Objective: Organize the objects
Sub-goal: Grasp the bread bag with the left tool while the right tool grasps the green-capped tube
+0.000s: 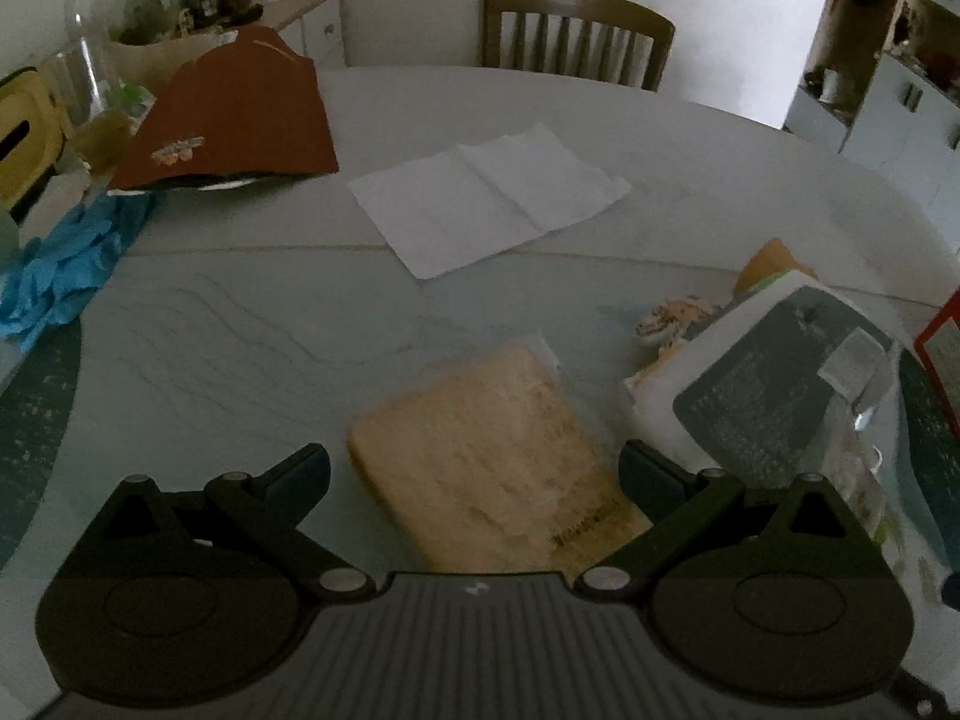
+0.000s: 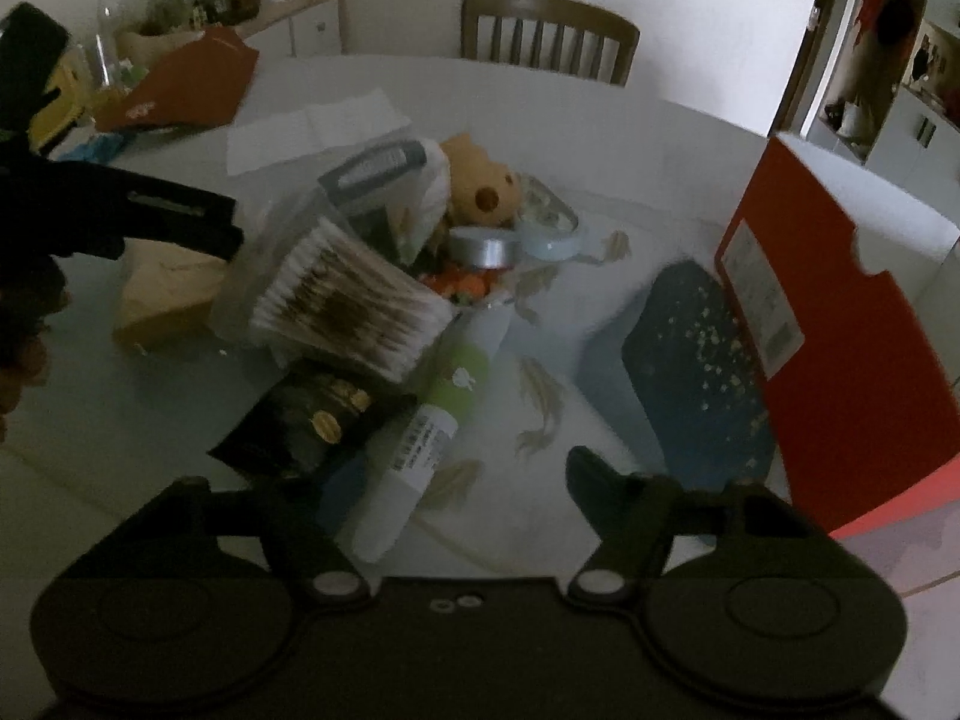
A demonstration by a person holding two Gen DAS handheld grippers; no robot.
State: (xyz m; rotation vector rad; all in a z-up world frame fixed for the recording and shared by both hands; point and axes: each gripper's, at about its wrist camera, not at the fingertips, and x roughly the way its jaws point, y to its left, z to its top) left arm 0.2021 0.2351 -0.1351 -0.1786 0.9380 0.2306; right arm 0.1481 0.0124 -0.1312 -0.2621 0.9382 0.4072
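My left gripper is open, its jaws wide on either side of a tan packet that lies flat on the table. The packet also shows in the right wrist view, under the left gripper. My right gripper is open above a white and green tube. Beside the tube lie a black pouch, a pack of cotton swabs, a teddy bear, a silver tape roll and a grey-labelled bag.
A red box stands at the right, next to a dark blue mat. White paper lies mid-table. A brown paper bag, blue gloves and a glass crowd the far left. A chair stands behind the table.
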